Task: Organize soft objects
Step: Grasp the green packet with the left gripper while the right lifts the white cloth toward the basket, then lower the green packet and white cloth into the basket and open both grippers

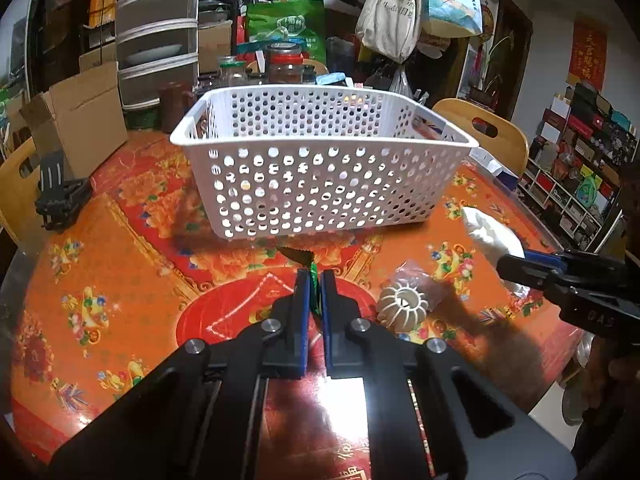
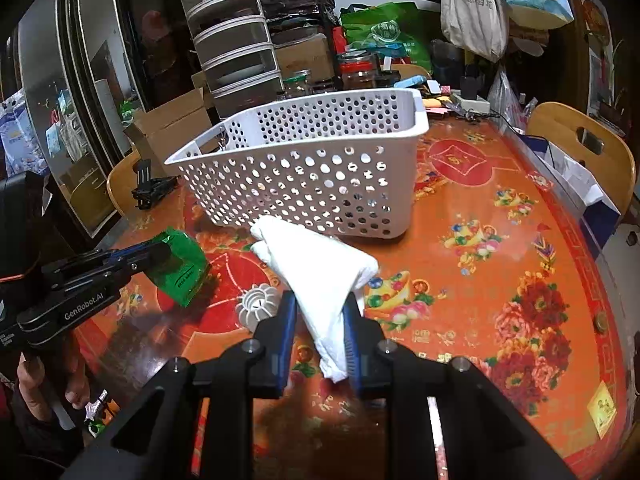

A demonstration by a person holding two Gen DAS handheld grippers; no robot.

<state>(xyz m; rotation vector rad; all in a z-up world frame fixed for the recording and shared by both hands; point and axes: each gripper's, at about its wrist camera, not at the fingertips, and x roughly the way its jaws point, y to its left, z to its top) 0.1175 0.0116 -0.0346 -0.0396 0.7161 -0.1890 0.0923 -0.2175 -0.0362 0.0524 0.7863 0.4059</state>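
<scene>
A white perforated basket stands on the table ahead of both grippers; it also shows in the right wrist view. My left gripper is shut on a flat green packet, seen edge-on in the left wrist view and held above the table. My right gripper is shut on a white soft bag, held above the table to the right of the left gripper; the bag also shows in the left wrist view. A ribbed, pumpkin-shaped object in clear wrap lies on the table between the grippers.
The round table has a red and orange floral cover. A black clamp-like item lies at the left edge. Cardboard boxes, jars and stacked drawers crowd the back. Wooden chairs stand around the table.
</scene>
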